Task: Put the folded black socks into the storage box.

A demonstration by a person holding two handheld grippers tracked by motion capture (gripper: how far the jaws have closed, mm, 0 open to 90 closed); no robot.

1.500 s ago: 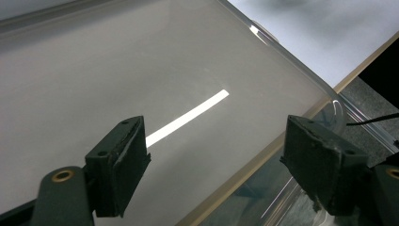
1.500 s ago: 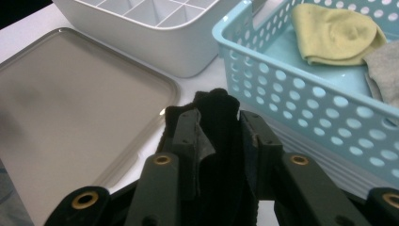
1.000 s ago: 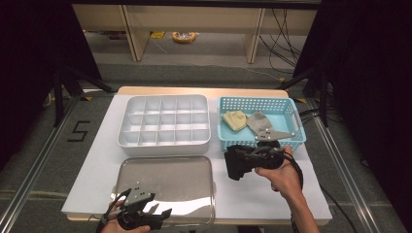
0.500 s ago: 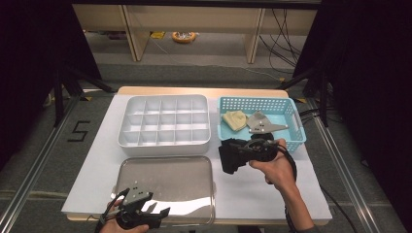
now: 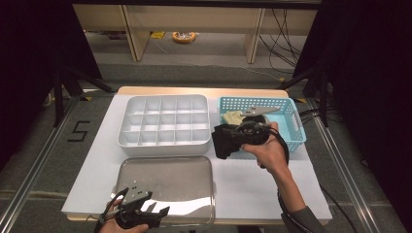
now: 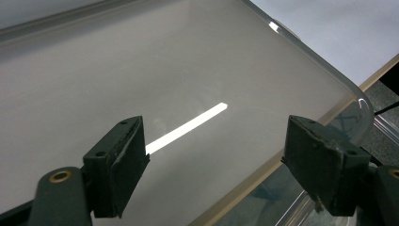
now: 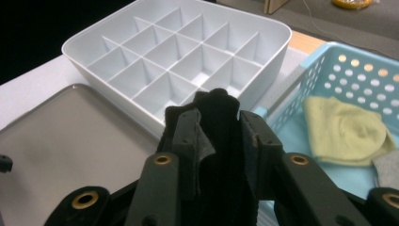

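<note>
My right gripper [image 5: 221, 141] [image 7: 218, 123] is shut on a bunched black cloth [image 5: 226, 143] [image 7: 222, 155]. It hovers at the gap between the white compartment box [image 5: 165, 147] [image 7: 92, 68] and the blue basket [image 5: 297, 132] [image 7: 307, 79]. In the basket lie a yellow cloth [image 5: 232, 117] [image 7: 343, 132] and a grey cloth [image 5: 261, 111] [image 7: 388, 170]. My left gripper [image 5: 154, 214] [image 6: 217, 155] is open, low over the front edge of the shiny metal tray [image 5: 167, 177] [image 6: 141, 70], with nothing between its fingers.
The compartments of the white box that I can see hold nothing. The white table top [image 5: 252, 184] lies bare to the right of the tray. Shelving and cables stand beyond the table's far edge.
My right gripper has carried the black cloth leftward, from over the basket's front edge toward the white box. The left gripper has barely moved.
</note>
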